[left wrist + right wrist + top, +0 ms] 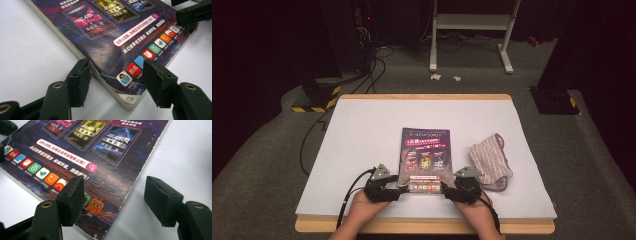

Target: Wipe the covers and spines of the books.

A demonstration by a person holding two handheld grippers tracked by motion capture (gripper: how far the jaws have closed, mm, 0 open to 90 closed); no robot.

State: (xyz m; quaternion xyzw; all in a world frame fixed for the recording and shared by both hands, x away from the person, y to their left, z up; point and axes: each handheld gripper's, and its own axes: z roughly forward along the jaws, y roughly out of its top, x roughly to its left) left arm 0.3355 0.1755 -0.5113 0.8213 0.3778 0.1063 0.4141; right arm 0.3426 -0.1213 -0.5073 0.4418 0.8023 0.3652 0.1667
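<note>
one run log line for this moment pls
object: dark glossy magazine flat on white table | left gripper open, straddling corner | right gripper open, straddling other corner

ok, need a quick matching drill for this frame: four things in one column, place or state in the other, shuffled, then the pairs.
Things:
1. magazine
2. striped cloth
3. left gripper
4. right gripper

Place or state:
A. crumpled on the table, to the right of the cover
B. jaws open at the near right corner of the cover
C. lying flat in the middle of the white top, dark cover up
D. jaws open astride the near left corner of the cover

Pairs: 1-C, 2-A, 3-D, 4-B
</note>
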